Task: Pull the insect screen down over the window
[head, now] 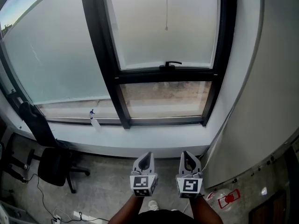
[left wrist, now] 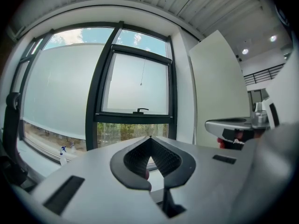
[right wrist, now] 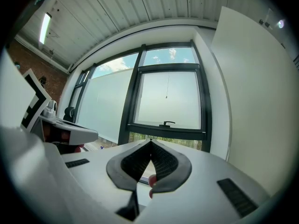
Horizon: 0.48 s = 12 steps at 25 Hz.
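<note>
**A:** Left hand-held gripper (head: 148,155)?

**B:** Clenched. The tips meet and nothing sits between them. It touches nothing.

**A:** Right hand-held gripper (head: 186,153)?

**B:** Also clenched and empty, held just beside the left one. Both point at the window (head: 140,36), which is well ahead of them.

**A:** Build?

**B:** Smooth pale grey shells, and black pads (left wrist: 164,157) ribbed with fine ridges that close to a point. Each has a cube with black-and-white square markers at the rear.

**A:** The insect screen?

**B:** I cannot pick it out. A thin pull cord (head: 166,8) with a small bead at its end hangs in front of the milky upper pane, above and well ahead of both grippers.

**A:** Frame?

**B:** Black, straight bars with a matte finish. A black lever handle (head: 170,64) sits on the crossbar. The lower pane is clear.

**A:** Anything else?

**B:** A spray bottle (head: 95,120) stands on the white sill, ahead of the left gripper and to its left.
</note>
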Available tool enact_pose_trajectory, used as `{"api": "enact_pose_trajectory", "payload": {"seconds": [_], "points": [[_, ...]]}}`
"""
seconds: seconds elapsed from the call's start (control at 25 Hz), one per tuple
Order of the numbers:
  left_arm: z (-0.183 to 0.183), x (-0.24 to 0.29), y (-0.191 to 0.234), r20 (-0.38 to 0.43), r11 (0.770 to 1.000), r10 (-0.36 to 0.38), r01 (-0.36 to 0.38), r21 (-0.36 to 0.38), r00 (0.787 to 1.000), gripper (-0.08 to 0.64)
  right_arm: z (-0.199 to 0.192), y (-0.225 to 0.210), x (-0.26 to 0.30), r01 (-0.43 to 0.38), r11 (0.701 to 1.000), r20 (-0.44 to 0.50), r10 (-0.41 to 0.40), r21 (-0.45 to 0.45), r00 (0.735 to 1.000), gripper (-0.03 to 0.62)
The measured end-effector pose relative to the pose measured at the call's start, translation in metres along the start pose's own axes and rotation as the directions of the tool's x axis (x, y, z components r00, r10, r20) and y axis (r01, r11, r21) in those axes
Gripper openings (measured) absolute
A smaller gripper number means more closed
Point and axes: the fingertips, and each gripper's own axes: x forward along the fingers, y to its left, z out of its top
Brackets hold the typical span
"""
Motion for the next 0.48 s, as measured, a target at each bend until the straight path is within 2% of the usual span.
{"api": "enact_pose_trajectory", "payload": {"seconds": [0.28, 0.4, 0.48], "points": [[0.014, 0.016, 0.004, 0.03, 0.999, -0.045, 0.046, -0.005, 0.999, 0.0, 0.006, 0.016, 0.013, -0.017, 1.0, 0.005, 0.017, -0.019, 1.0, 0.003], [0.008, 0.013, -0.002, 0.047, 0.997, -0.07, 0.068, 0.041, 0.996, 0.0, 0.0, 0.019, 0.014, -0.01, 1.0, -0.022, 0.009, -0.024, 1.0, 0.003], [0.005, 0.011, 0.001, 0.057, 0.992, -0.065, 0.059, 0.111, 0.996, 0.0, 0.002, 0.021, 0.015, -0.002, 1.0, -0.028, 0.002, -0.022, 1.0, 0.003]]}}
